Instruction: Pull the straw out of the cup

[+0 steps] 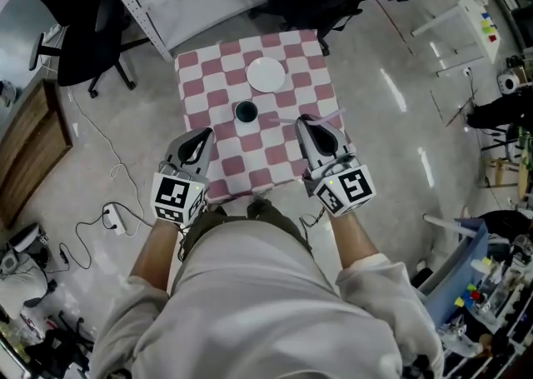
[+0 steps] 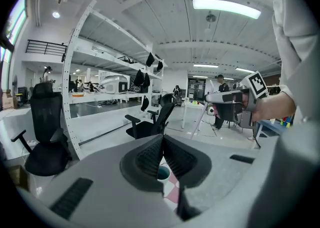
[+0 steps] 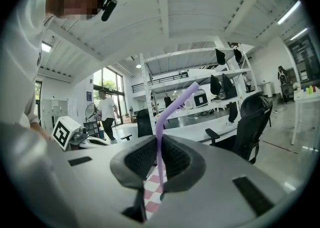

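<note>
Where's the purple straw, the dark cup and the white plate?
Purple bendy straw (image 3: 159, 137): right gripper view, straight stem below the bend.
Dark round cup (image 1: 246, 111): head view, its open top.
White round plate (image 1: 266, 74): head view, its bare middle.

Right gripper (image 3: 159, 158): jaws are pinching the purple straw (image 3: 173, 104) upright.
Straw: its top is bending rightward above the jaws.
Counter (image 3: 152, 189): checked cloth is showing below, apparently clear of the straw.

On the table (image 1: 312, 65), the plate (image 1: 266, 74) lies at one o'clock from the cup (image 1: 246, 111). The straw (image 1: 287, 122) is at three o'clock, in the right gripper (image 1: 302, 122).
</note>
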Demonstrator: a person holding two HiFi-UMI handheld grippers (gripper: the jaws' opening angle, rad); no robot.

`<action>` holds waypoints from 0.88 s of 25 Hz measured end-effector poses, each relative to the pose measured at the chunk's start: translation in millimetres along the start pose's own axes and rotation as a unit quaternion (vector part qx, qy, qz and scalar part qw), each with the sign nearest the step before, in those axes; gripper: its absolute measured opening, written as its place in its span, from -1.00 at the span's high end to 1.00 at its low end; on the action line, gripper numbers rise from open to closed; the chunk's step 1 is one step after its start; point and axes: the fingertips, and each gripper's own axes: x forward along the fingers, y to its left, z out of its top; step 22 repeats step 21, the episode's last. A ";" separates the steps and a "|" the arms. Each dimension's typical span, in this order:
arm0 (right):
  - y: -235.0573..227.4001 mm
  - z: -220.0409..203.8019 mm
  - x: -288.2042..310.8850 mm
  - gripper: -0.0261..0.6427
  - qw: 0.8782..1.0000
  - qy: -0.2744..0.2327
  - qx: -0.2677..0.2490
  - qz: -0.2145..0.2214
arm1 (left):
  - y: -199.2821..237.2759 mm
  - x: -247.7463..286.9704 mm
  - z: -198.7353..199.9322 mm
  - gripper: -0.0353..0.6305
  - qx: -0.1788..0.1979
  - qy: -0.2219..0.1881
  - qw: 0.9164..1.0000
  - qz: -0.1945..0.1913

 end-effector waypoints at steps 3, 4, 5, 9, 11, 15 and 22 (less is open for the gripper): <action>0.7 3.8 -5.4 0.82 1.000 -0.004 0.000 -0.001 | -2.7 -1.3 0.2 0.88 0.000 -0.001 1.000 -0.001; 0.8 4.6 -7.1 0.82 1.000 -0.005 0.000 -0.001 | -3.7 -1.6 -0.1 0.88 0.000 0.000 1.000 -0.001; 0.9 5.1 -8.7 0.82 1.000 -0.006 -0.001 -0.002 | -4.6 -2.0 -0.5 0.88 0.000 0.000 1.000 -0.001; 2.2 4.3 -13.5 0.82 1.000 -0.007 -0.002 -0.002 | -7.9 -3.6 -1.9 0.88 0.001 0.000 1.000 -0.001; 3.1 4.2 -15.3 0.82 1.000 -0.007 -0.002 -0.002 | -9.3 -4.5 -1.3 0.88 0.002 -0.002 1.000 -0.001; 4.9 4.9 -16.5 0.82 1.000 -0.006 -0.002 -0.002 | -10.2 -7.0 -1.1 0.88 0.002 -0.001 1.000 -0.002; 4.3 2.2 -17.3 0.82 1.000 -0.006 -0.004 -0.002 | -10.9 -6.6 -3.6 0.88 0.002 -0.001 1.000 -0.001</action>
